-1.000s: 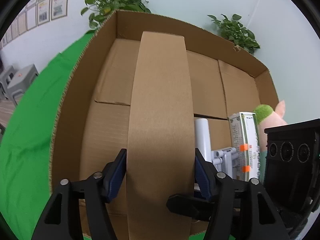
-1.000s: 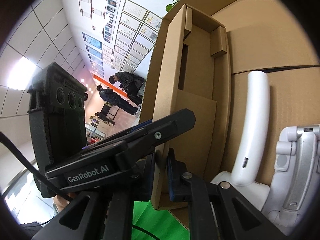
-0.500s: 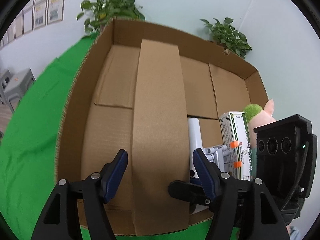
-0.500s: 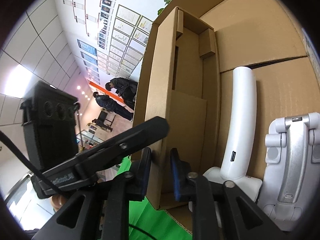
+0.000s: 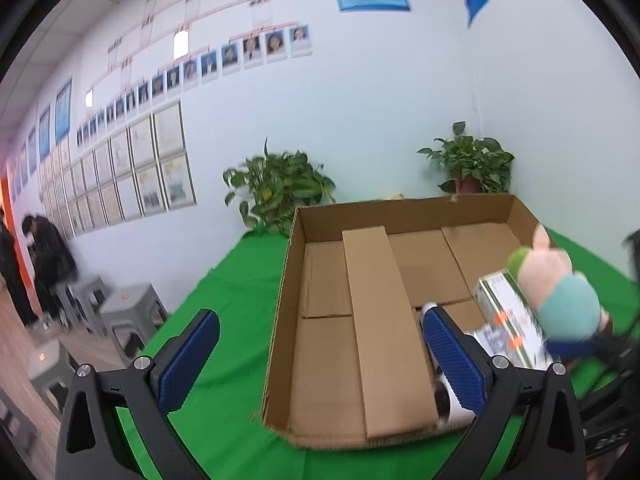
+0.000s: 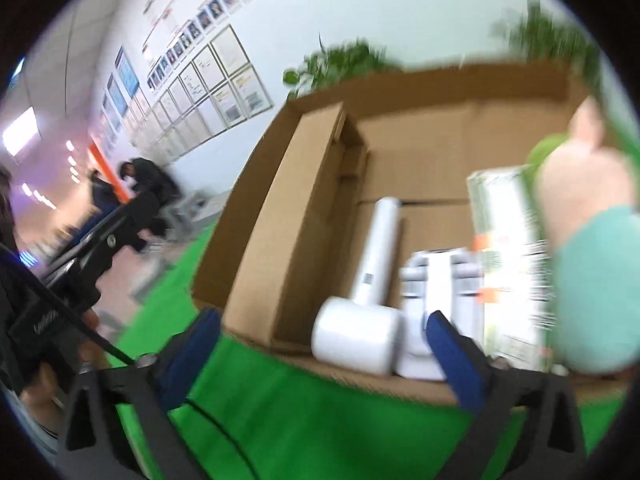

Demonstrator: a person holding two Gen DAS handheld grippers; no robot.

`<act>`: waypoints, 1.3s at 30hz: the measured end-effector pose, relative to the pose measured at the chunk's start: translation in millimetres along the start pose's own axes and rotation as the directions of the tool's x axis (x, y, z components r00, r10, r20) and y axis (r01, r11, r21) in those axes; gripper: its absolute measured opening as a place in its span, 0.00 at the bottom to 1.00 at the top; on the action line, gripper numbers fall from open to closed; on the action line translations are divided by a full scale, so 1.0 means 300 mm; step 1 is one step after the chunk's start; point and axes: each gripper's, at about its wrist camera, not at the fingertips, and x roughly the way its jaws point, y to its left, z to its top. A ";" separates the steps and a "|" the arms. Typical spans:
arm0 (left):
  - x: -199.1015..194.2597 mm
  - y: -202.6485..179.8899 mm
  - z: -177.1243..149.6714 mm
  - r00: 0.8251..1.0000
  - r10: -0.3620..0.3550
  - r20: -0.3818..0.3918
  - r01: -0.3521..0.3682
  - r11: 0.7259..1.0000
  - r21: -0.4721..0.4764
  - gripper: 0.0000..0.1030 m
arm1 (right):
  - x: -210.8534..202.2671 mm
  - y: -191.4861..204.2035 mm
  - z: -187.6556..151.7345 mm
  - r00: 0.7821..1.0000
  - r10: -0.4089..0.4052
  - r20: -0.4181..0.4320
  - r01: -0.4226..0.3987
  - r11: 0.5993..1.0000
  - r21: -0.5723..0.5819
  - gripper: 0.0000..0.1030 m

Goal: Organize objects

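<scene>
Two claws [image 5: 320, 360] [image 6: 320, 360] opening, empty.

The right hand-held gripper [image 6: 322, 354] is opening its blue-padded jaws, nothing between them, over the near edge of an open cardboard box [image 6: 440, 92] on the green-covered desk [image 6: 300, 420]. Inside lie a long flat carton [image 6: 292, 216] along the left wall, a white handheld device [image 6: 368, 280], a grey-white gadget [image 6: 436, 292], a printed pack [image 6: 508, 264] and a plush toy [image 6: 592, 248]. The frame is motion-blurred.

Matt cardboard, green cloth
Carton [image 5: 316, 344] corrugated, rough edges; tablecloth [image 5: 224, 320] matt fabric; hair dryer [image 6: 360, 320] glossy white plastic; toy [image 5: 560, 292] plush.
</scene>
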 end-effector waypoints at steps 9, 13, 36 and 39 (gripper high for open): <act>0.023 -0.069 -0.214 0.995 -0.044 -0.091 0.035 0.995 -0.098 1.00 | -0.173 -0.047 -0.201 0.871 -0.432 0.233 0.442 0.897 0.012 1.00; 0.052 -0.112 -0.246 0.995 -0.055 -0.088 0.049 0.996 -0.073 1.00 | -0.184 -0.129 -0.200 0.842 -0.487 0.231 0.487 0.871 0.059 1.00; 0.283 -0.010 -0.276 0.978 -0.156 -0.136 0.128 0.972 -0.195 1.00 | -0.058 -0.210 -0.198 0.822 -0.546 0.164 0.546 0.836 0.047 1.00; 0.272 -0.019 -0.276 0.982 -0.136 -0.131 0.112 0.977 -0.181 1.00 | -0.046 -0.199 -0.200 0.813 -0.563 0.149 0.566 0.824 0.025 1.00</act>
